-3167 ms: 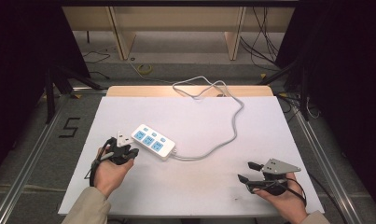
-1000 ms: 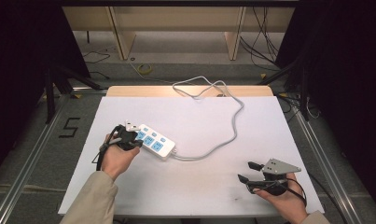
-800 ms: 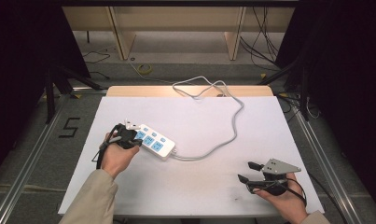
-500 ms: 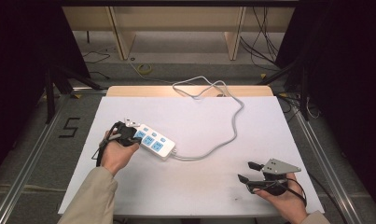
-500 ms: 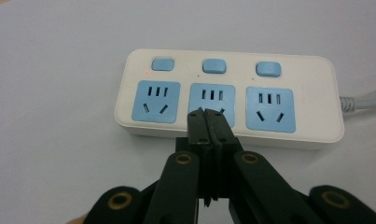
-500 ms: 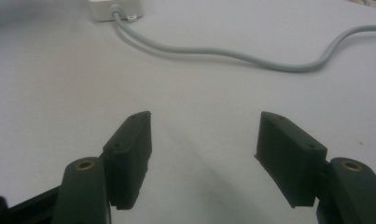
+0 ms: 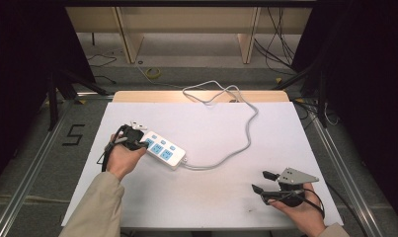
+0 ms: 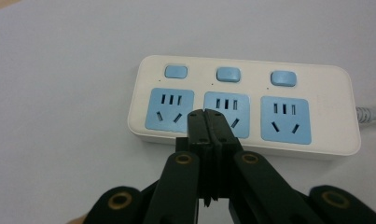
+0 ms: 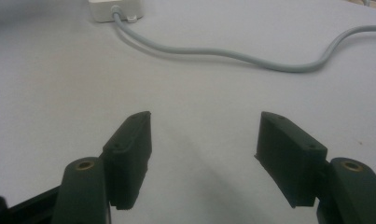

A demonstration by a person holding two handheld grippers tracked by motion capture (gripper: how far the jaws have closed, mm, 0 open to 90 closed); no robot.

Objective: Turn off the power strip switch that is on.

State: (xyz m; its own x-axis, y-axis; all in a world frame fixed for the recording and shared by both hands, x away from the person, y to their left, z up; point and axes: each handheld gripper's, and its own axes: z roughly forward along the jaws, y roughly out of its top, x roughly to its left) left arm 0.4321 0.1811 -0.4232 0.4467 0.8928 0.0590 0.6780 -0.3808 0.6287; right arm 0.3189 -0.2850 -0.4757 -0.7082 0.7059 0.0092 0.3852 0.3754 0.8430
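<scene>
1. The left gripper (image 8: 208,116), jaws pressed together on nothing, points at the strip's (image 8: 244,108) middle socket, probably to press a switch (image 8: 227,74).
2. The strip lies left of centre on the table (image 7: 211,197).
3. The right gripper (image 9: 204,154) rests wide open and empty, near the cord (image 9: 232,53).
4. The left gripper view shows the sockets clearly; in the high view the hand (image 7: 121,158) blocks the contact, so touch is unclear.

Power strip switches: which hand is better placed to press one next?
Left. The left tool, jaws shut, hovers right over the power strip near its blue switches. The right tool sits open, far across the table.
</scene>
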